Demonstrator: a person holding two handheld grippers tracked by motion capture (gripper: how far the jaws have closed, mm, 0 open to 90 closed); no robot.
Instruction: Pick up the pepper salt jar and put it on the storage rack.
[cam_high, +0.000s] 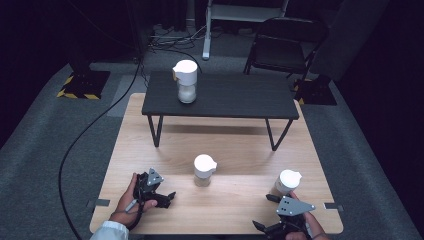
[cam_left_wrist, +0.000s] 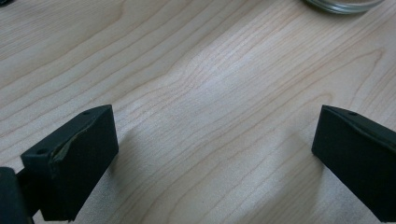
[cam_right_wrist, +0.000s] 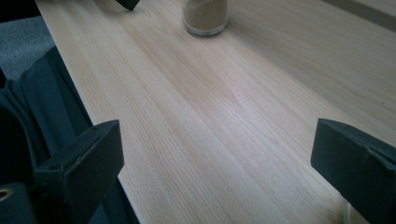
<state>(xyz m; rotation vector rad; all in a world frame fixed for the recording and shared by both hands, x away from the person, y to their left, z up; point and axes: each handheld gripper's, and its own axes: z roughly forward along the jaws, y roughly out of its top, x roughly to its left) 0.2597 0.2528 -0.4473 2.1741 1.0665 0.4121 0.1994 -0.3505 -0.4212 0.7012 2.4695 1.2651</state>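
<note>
Wooden table (cam_high: 240, 150), three white-lidded jars, both grippers' jaws spread, empty.

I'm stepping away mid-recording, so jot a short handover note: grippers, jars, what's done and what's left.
Left gripper: open, holding nothing, low over the wooden table at its near left.
Right gripper: open, holding nothing, at the near right edge.
Middle jar: upright on the table, white lid on, tan contents.
Right jar: upright just beyond the right gripper, lid on.
Third jar: on the black raised shelf, white contents.
Done: nothing gripped yet.
Left: probably grasp the two near jars.
</note>
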